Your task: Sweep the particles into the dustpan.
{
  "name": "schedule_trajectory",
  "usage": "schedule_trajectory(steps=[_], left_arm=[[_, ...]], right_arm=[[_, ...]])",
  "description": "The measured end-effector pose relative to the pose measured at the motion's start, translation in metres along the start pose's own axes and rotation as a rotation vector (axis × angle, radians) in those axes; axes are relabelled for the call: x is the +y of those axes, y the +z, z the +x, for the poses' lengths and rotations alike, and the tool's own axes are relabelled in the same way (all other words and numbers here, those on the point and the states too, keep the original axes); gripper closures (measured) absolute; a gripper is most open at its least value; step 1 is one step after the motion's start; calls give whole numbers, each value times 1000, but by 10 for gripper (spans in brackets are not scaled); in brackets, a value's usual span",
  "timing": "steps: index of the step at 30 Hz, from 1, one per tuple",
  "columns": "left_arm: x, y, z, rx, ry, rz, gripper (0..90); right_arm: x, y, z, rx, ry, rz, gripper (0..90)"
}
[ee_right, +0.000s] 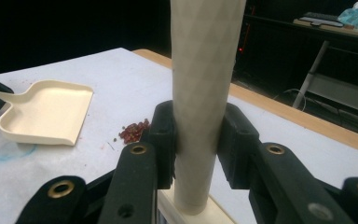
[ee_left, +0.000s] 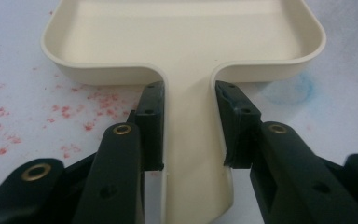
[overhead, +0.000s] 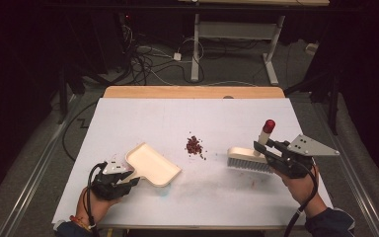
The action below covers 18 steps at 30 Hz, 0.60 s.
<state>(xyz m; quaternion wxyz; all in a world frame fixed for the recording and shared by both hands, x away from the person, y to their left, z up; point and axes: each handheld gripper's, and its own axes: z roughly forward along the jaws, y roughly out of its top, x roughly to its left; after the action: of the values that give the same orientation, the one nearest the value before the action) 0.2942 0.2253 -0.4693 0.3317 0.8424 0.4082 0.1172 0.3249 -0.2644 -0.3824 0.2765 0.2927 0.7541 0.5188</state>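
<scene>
Cream dustpan (overhead: 152, 164): flat on the white-covered bench (overhead: 177, 118), left of centre, open mouth turned toward the middle, flat handle pointing to the near left corner. Left tool (overhead: 127, 178): clamped on that handle, one black pad pressed to each edge as seen in the left gripper view (ee_left: 189, 140), pan (ee_left: 182, 32) spreading just beyond the fingertips. Hand brush (overhead: 250, 160): right of centre, cream back with grey bristles resting on the bench surface, pale handle rising upright to a red cap (overhead: 269, 125). Right tool (overhead: 269, 148): closed around the brush handle low down, near the brush back; in the right gripper view the textured handle (ee_right: 205, 93) stands upright between the two pads (ee_right: 164, 135), both touching it. Small heap of dark red crumbs (overhead: 194, 145): on the bench between dustpan and brush, apart from both, a few loose bits scattered toward the near side; also seen in the right gripper view (ee_right: 134, 131), just off the open edge of the dustpan (ee_right: 46, 112). Bench cover marks: faint red speckles (ee_left: 65, 112) beside the dustpan handle, one pale blue smudge (ee_left: 291, 88) at the pan's other shoulder. Bare wooden strip of the bench (overhead: 192, 92): along the far edge. Floor behind: tangle of cables (overhead: 143, 59) and legs of a second desk (overhead: 237, 44), dimly lit.
</scene>
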Motion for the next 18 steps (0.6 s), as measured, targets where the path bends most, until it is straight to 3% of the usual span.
schedule_trajectory(steps=[6,12,18], left_arm=[[0,3,-3,3,11,9,637],[3,5,-6,0,24,10,637],[1,8,-5,-7,21,9,637]], right_arm=[[6,9,-2,-12,-16,-7,704],[11,17,-7,-24,4,-20,705],[25,35,-11,-37,-13,-29,705]])
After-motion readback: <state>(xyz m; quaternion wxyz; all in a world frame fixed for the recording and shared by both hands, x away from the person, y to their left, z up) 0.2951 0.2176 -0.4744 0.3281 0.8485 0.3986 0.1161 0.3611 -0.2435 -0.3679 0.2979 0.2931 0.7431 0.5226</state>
